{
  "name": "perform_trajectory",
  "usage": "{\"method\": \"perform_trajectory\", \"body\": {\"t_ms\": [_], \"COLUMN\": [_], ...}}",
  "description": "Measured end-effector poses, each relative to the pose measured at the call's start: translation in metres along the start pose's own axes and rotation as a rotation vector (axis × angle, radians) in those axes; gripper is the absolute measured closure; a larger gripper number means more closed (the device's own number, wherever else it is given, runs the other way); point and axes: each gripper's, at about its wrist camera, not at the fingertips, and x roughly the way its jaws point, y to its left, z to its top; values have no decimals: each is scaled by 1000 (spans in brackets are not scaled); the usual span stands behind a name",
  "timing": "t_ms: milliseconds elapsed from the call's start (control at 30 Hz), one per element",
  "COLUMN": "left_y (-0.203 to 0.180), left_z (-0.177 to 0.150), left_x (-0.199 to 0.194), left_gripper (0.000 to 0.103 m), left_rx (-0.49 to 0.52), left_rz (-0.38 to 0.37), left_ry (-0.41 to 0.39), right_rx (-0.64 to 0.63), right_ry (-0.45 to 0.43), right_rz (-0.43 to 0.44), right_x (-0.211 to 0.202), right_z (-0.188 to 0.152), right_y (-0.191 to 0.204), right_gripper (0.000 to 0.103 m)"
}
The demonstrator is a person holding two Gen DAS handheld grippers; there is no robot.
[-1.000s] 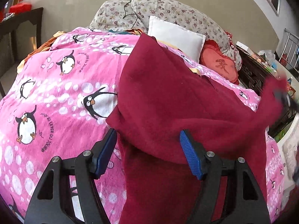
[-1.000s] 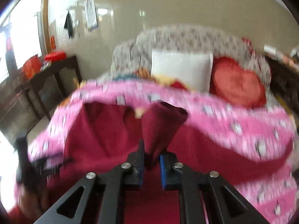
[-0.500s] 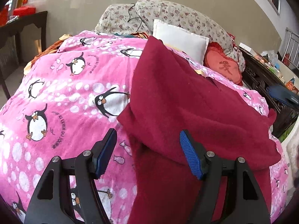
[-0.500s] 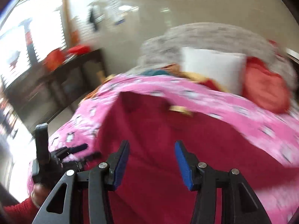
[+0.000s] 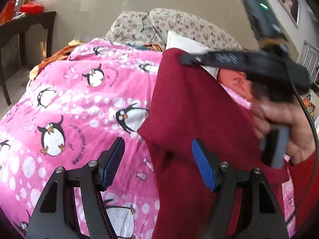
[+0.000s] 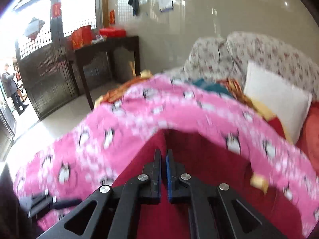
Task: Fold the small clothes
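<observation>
Maroon garment (image 5: 199,103) lies spread on the pink penguin blanket (image 5: 69,103). Nearest, the left gripper (image 5: 157,161) hangs apart and empty over its edge; farther off, the right gripper (image 6: 163,163) has just been closing, pads together, nothing visibly caught. A far corner missed may leave the fold crooked.

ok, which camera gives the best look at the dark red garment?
The left wrist view: the dark red garment lies sharp across the pink blanket, with its near edge in view. The right wrist view is blurred and shows only a patch of it behind the tongs.
</observation>
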Motion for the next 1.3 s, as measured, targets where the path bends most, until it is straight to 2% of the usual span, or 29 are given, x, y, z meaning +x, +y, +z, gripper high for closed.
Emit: {"method": "perform_trajectory", "body": {"t_ms": [133,200,267,300,333,433,533,633,733,767,800,833,867,1067,1100,1133,1200,1267,1300], "left_y": [6,11,15,15,15,9,1,-7,-13,-15,-16,-17,-17,-11,-9,-8,-5,-3,-3], "left_z": [1,2,3,3,3,1,1,-2,-4,-4,-5,-5,-5,-4,-3,-3,-2,-1,-1], "left_x": [1,4,2,0,-3,-10,-10,-4,-2,-2,-2,-2,-1,2,2,2,2,1,1], "left_gripper": [33,33,33,33,33,33,33,33,33,33,33,33,33,33,33,33,33,33,33], "left_rx": [-5,-20,-37,-40,-38,-8,25,58,87,94,101,106,107,79,71,65,53,42,39], "left_rz": [23,33,23,18,17,18,12,7,7,8,9,8,6,-11,-15,-17,-21,-26,-27], "left_ry": [-4,6,5,-1,-15,-45,-47,-32,-36,-40,-45,-48,-49,-36,-33,-32,-34,-35,-34], "right_rx": [-32,6,50,52,53,76,124,133,156,163,156,138,101,54,47,43,58,99,104], "right_ry": [18,69,72,57,48,68,125,253,280,275,266,259,251,133,129,146,173,183,198], "right_rz": [-49,-12,36,40,26,-46,-114,-162,-189,-191,-204,-231,-267,-275,-264,-265,-264,-232,-233], "right_x": [38,45,18,-2,-25,-102,-155,-166,-159,-154,-150,-151,-153,-181,-182,-181,-177,-171,-167], "right_z": [15,11,1,-6,-15,-52,-104,-158,-188,-193,-196,-196,-192,-167,-165,-165,-169,-178,-184], "right_y": [20,16,5,-2,-11,-47,-82,-97,-107,-109,-111,-108,-104,-105,-108,-109,-113,-118,-117], "right_gripper": [99,96,76,60,56,55,54,54,54,54,61,84,99,101,97,78,49,49,52]}}
